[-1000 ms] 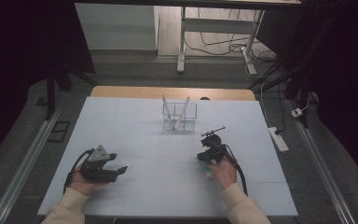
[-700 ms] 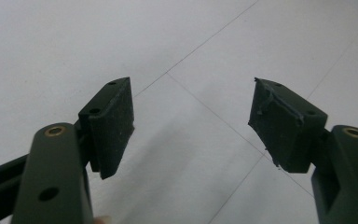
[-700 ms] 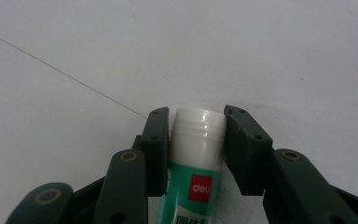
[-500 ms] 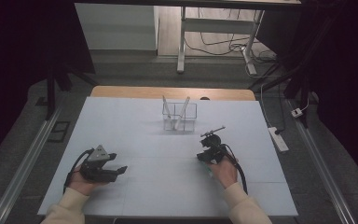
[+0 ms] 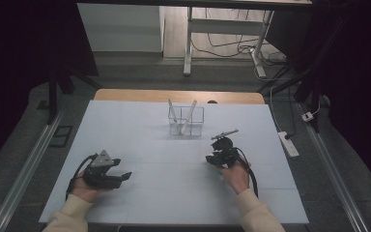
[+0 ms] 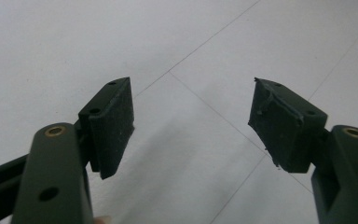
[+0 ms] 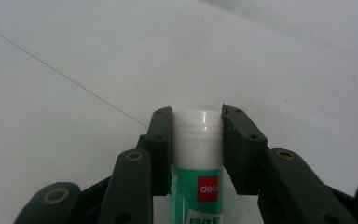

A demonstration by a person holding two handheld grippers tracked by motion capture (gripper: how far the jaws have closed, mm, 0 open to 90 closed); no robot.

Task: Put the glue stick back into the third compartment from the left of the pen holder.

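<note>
My right hand-held gripper has just been closing, and its two black jaws now press on the white cap end of a green-labelled glue stick. I judge the grip made, so the stick is ready to carry. In the high view that gripper sits at the near right of the white counter, jaws tipped down, palm behind it. My left hand-held gripper rests near left, jaws wide apart and empty. A clear holder stands farther off.
</note>
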